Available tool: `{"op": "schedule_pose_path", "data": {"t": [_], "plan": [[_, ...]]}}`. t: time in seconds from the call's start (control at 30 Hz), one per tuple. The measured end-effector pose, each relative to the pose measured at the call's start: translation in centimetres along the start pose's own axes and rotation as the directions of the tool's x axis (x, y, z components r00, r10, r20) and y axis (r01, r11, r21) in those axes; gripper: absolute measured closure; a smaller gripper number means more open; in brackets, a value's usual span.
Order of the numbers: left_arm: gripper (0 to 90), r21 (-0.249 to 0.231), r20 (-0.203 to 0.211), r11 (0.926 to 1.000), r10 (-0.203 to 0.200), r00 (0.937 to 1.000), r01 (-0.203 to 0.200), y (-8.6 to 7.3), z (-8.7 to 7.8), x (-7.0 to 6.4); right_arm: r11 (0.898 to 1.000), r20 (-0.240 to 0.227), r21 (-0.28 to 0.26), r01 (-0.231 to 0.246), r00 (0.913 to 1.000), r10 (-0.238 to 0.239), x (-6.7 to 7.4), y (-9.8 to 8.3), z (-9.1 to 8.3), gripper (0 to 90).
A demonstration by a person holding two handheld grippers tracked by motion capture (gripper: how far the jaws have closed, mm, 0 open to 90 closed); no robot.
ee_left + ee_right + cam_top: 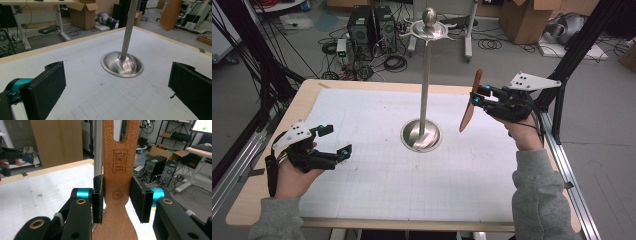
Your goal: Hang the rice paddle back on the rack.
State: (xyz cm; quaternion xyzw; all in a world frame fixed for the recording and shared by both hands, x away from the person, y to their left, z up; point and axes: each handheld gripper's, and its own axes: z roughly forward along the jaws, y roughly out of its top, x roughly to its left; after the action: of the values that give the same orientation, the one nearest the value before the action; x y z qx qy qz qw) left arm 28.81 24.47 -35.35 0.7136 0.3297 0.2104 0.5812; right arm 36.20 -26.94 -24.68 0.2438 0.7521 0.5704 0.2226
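Clearly light and stiff, the wooden spatula (119, 182) sits clamped at its handle in the right hand-held gripper (479, 97), right of centre beside the metal stand (426, 75); the left hand-held gripper (334, 140) gapes wide, lower left.

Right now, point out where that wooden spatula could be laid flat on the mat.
The white grid mat lies bare between the left gripper and the metal stand, along the near edge, and behind the stand's base toward the far edge. The one crowded patch is beside the stand's pole, where the right gripper holds the wooden spatula.
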Motion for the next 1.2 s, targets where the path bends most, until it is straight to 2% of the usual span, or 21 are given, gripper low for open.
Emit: {"op": "schedule_pose_path", "data": {"t": [0.4, 0.6, 0.7, 0.8, 1.1, 1.2], "plan": [[1.8, -0.004, 0.0, 1.0, 0.001, 1.0, -0.001, 0.0, -0.2, -0.2, 1.0, -0.017, -0.012, -0.014, 0.9998, 0.013, -0.4, 1.8, 0.9, 64.7], [1.8, -0.02, 0.015, 0.9998, -0.006, 0.9999, 0.006, 0.2, -0.2, -0.3, 1.0, -0.011, 0.004, 0.009, 0.9999, -0.009, -0.8, 2.5, 1.1, 64.7], [1.8, -0.014, 0.014, 0.9999, -0.008, 0.9999, 0.008, 0.1, -0.2, -0.3, 1.0, -0.018, -0.005, 0.0, 0.9998, 0.0, -0.8, 3.0, 1.1, 64.7], [1.8, -0.015, 0.015, 0.9999, -0.005, 0.9999, 0.006, 0.1, -0.2, -0.3, 1.0, -0.021, -0.009, 0.009, 0.9997, -0.01, -0.7, 3.6, 1.3, 64.7], [1.8, -0.017, 0.007, 0.9999, -0.002, 1.0, 0.002, 0.1, -0.4, -0.3, 1.0, -0.018, -0.003, 0.009, 0.9998, -0.009, -0.5, 4.0, 1.6, 64.7], [1.8, -0.018, 0.006, 0.9998, -0.006, 1.0, 0.006, 0.1, -0.6, -0.3, 1.0, -0.032, -0.023, 0.004, 0.9995, -0.004, -0.3, 4.7, 1.8, 64.7]]}}
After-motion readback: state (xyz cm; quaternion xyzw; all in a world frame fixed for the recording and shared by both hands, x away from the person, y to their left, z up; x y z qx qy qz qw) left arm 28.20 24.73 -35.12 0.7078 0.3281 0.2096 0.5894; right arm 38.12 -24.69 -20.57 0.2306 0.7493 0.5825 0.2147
